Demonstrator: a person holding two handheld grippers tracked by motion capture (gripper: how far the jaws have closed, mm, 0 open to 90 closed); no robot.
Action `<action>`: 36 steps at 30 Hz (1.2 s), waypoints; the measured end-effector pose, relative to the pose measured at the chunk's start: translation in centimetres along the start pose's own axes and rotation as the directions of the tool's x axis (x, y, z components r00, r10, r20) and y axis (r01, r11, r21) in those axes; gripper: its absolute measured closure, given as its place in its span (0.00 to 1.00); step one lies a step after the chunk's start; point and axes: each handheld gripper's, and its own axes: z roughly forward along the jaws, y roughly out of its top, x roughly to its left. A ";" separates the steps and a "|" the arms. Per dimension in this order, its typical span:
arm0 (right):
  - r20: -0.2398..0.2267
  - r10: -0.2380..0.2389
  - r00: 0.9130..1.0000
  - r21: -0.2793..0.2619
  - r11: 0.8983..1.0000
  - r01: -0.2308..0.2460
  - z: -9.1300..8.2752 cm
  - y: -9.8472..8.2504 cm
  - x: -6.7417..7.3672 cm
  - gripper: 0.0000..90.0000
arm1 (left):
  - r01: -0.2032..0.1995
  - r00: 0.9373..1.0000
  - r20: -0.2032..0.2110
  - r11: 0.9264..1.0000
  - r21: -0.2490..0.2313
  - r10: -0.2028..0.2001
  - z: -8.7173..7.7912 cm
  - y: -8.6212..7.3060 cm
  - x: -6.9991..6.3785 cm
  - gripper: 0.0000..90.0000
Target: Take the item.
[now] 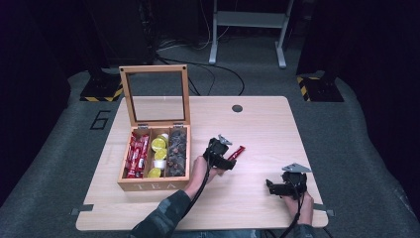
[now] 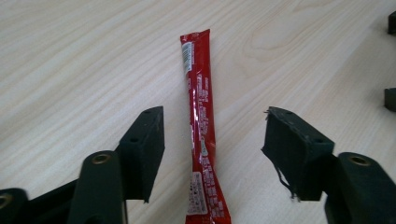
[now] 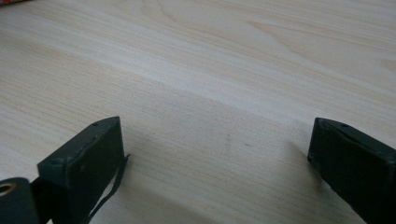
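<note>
A long red stick packet (image 2: 201,126) lies flat on the wooden table (image 1: 257,129), right of the tea box. In the high view the same packet (image 1: 236,152) pokes out past my left gripper (image 1: 224,159). In the left gripper view, that gripper (image 2: 215,140) is open, its jaws standing either side of the packet without touching it. My right gripper (image 1: 271,187) rests near the table's front right and is open. In the right gripper view its jaws (image 3: 215,154) stand wide apart over bare wood with nothing between them.
A wooden tea box (image 1: 154,158) with its glass lid raised stands at the table's left, holding red packets, yellow pods and dark sachets. A round cable hole (image 1: 237,108) sits near the far edge. The floor beyond has stands and cables.
</note>
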 end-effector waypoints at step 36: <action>0.003 0.002 1.000 0.000 1.000 -0.002 0.0 0.0 0.0 0.03 | -0.026 0.991 -0.135 0.984 -0.179 0.002 -14.5 -5.2 5.5 0.00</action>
